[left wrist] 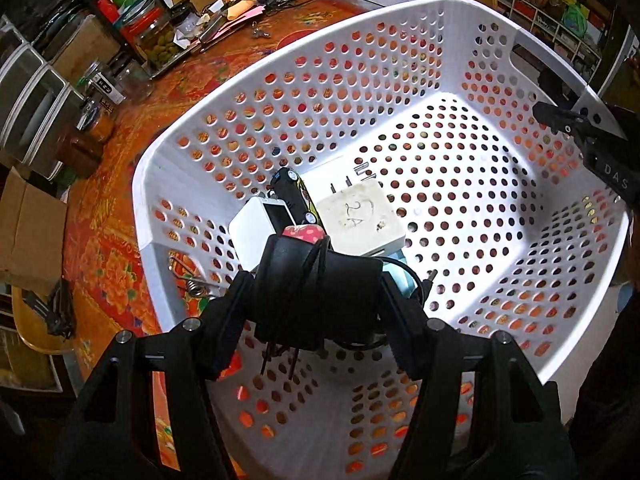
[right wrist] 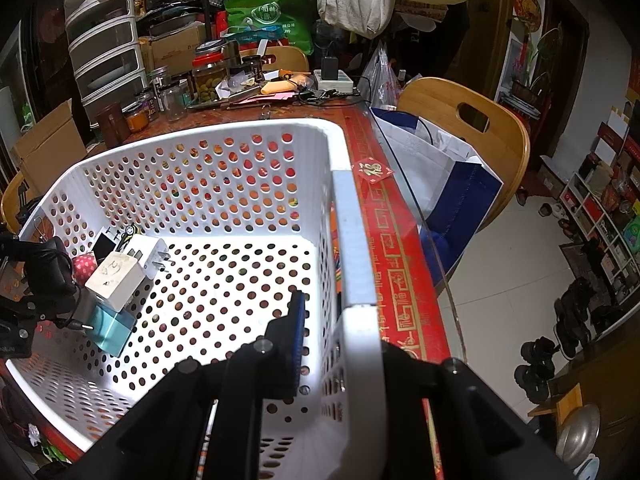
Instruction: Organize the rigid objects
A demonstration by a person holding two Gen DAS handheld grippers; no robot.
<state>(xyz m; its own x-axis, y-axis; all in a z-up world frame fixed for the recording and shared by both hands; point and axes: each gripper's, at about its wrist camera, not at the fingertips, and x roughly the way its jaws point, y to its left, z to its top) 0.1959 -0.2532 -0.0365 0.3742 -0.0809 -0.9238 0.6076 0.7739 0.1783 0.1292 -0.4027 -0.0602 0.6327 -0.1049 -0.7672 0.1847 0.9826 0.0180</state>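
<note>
On the far left of the surface (left wrist: pixel 120 216), with its red flowered cloth, stand glass jars (left wrist: pixel 158 36). Next comes the big white basket (left wrist: pixel 440 12) full of round holes. The left tool (left wrist: pixel 316 300) hangs over the basket's left corner, and its two fingers are clamped on a black power brick (left wrist: pixel 320 280) with a cord wound around it. Just past the brick, in that corner, lie a white charger (left wrist: pixel 362 214) with "2A" written on it, a white box (left wrist: pixel 256 226), a small black toy car (left wrist: pixel 292 194) and something pink with dots (left wrist: pixel 303 233). On the right, the right tool (right wrist: pixel 340 360) is squeezed on the basket's rim.
</note>
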